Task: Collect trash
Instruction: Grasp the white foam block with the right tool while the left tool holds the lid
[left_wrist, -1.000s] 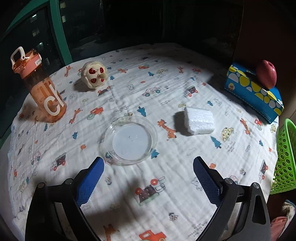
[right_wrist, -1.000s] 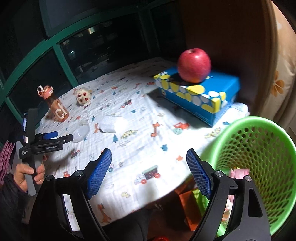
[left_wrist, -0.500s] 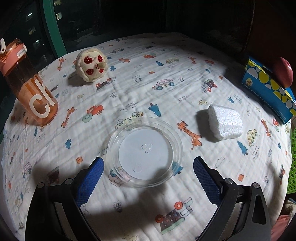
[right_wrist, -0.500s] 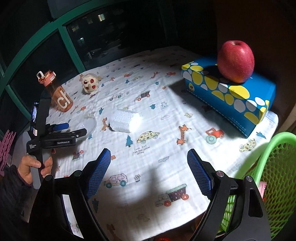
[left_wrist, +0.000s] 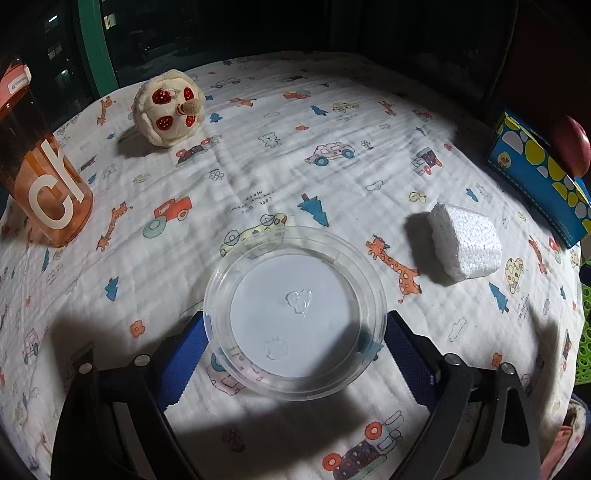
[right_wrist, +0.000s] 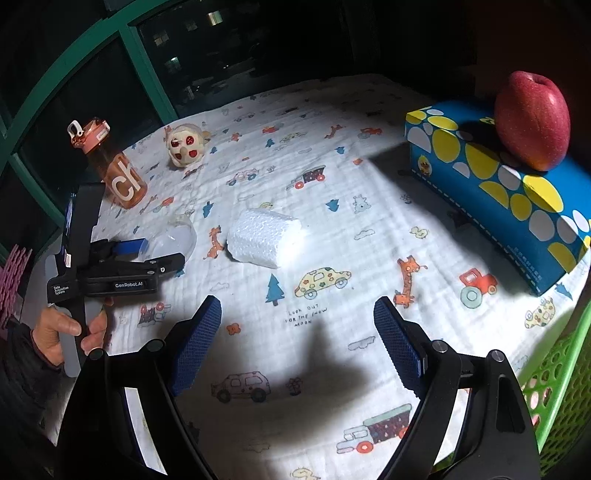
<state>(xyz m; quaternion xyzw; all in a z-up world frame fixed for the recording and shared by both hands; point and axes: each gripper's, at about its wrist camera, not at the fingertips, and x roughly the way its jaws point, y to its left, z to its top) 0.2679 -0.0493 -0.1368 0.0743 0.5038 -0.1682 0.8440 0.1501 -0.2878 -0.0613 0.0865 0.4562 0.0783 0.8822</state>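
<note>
A clear plastic lid (left_wrist: 295, 314) lies on the patterned cloth. My left gripper (left_wrist: 293, 341) is open, its blue pads on either side of the lid's near edge. The lid (right_wrist: 173, 236) and the left gripper (right_wrist: 147, 254) also show in the right wrist view. A white foam block (left_wrist: 467, 240) lies to the right of the lid; it also shows in the right wrist view (right_wrist: 264, 236). My right gripper (right_wrist: 297, 341) is open and empty, hovering short of the foam block. A green mesh basket (right_wrist: 554, 376) stands at the table's right edge.
An orange water bottle (left_wrist: 37, 173) stands at the left. A cream plush toy (left_wrist: 170, 109) sits at the back. A blue tissue box (right_wrist: 498, 181) with a red apple (right_wrist: 532, 122) on it is at the right. Dark windows lie beyond.
My left gripper has moved forward and down until its pads flank the clear lid. My right gripper has moved forward over the table toward the foam block, away from the basket.
</note>
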